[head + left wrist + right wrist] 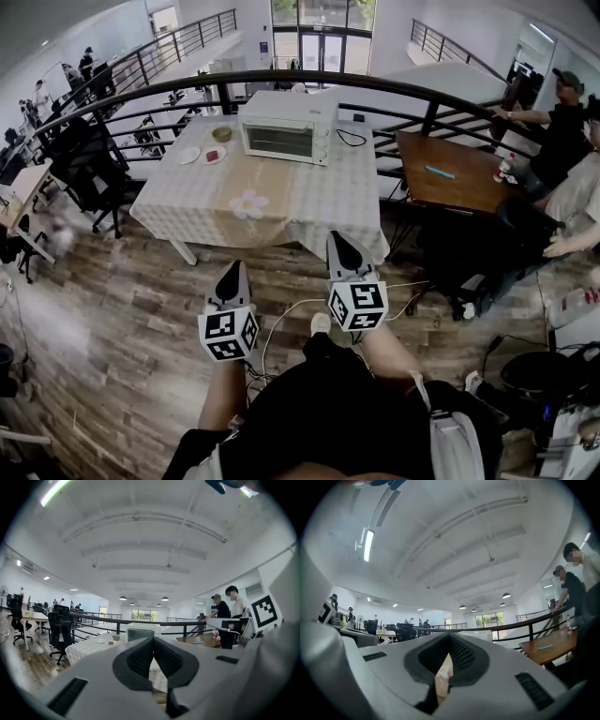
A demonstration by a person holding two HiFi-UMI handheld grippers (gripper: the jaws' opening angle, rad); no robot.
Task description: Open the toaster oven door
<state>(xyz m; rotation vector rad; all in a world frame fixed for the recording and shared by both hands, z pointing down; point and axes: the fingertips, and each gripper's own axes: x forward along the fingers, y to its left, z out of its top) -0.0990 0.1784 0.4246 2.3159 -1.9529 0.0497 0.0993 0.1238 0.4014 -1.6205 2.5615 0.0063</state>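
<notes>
A white toaster oven (pixel 284 127) stands at the far edge of a table with a checked cloth (pixel 319 202). Its glass door faces me and is closed. Both grippers hover over the wooden floor in front of the table, well short of the oven. My left gripper (pixel 232 270) is shut and holds nothing; my right gripper (pixel 339 240) is also shut and empty. In the left gripper view the oven (pixel 141 632) shows small and far beyond the closed gripper (pixel 153 639). The right gripper view shows its gripper (pixel 449 637) closed, pointing level toward the railing.
Two small plates (pixel 190 155) and a bowl (pixel 222 133) sit left of the oven, a flower-shaped piece (pixel 248 204) mid-table. A black railing (pixel 394 89) runs behind. A brown table (pixel 450 173) with people (pixel 562 122) is at right, office chairs (pixel 89 164) at left, cables (pixel 281 323) underfoot.
</notes>
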